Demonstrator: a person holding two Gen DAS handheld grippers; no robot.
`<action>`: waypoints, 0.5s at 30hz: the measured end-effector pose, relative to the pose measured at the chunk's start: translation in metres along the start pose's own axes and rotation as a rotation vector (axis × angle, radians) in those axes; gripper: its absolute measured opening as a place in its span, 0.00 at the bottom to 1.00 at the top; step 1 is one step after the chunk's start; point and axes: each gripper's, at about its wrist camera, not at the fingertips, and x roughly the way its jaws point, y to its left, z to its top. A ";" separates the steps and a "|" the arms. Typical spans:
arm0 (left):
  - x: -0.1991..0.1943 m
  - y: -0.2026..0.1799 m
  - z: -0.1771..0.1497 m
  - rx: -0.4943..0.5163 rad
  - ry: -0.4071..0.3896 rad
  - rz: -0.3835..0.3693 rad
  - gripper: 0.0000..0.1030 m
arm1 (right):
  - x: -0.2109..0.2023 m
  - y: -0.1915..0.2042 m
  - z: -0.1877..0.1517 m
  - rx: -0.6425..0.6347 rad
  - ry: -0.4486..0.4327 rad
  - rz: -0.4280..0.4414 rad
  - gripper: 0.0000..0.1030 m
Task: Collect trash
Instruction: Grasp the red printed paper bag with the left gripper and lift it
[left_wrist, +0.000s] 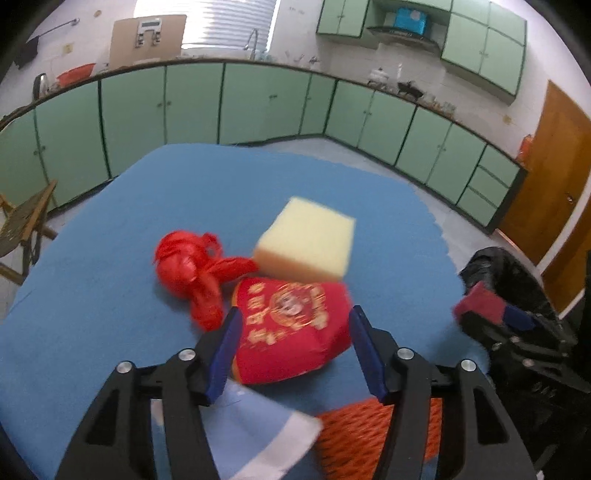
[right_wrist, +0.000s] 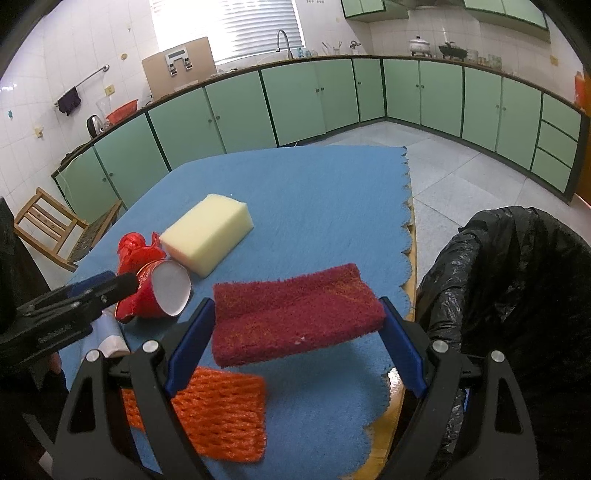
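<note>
- Nearest to me, an orange foam net (right_wrist: 218, 413) lies flat on the blue table cloth (right_wrist: 303, 192), under and just left of my right gripper (right_wrist: 295, 332); a pale blue and white packet (left_wrist: 255, 432) lies just left of the net, under my left gripper (left_wrist: 291, 343).
- My right gripper pinches a dark red scrub pad (right_wrist: 295, 314) by its 2 short ends and holds it lifted clear of the cloth, level, close to the right edge of the table.
- My left gripper is spread wide around a red paper cup (left_wrist: 291, 325) that lies on its side, white mouth turned toward the right; I cannot tell if either finger touches it, and it does not look gripped yet.
- Just beyond the cup sit a crumpled red plastic bag (left_wrist: 192, 269) on the left and a yellow sponge (left_wrist: 306, 240) on the right, the bag touching or nearly touching the cup.
- Off the right side of the table stands the bin with its black bag (right_wrist: 517, 280) open.
- I judge the step in hand as carrying the pad to the bin: next I should swing right until it hangs over the opening, then release. The left jaws then need to close on the cup, gently, since it may crush or roll.
- 5 pieces remain on the table, so the job is early.
</note>
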 end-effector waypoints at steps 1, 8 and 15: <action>0.002 0.003 -0.001 -0.007 0.009 0.004 0.60 | 0.000 0.000 0.000 0.000 0.001 0.000 0.81; 0.008 0.004 -0.002 -0.010 0.012 -0.017 0.65 | 0.006 0.000 -0.001 0.005 0.013 0.007 0.81; 0.012 0.005 0.002 -0.027 0.012 0.003 0.77 | 0.008 -0.003 -0.002 0.014 0.013 0.010 0.81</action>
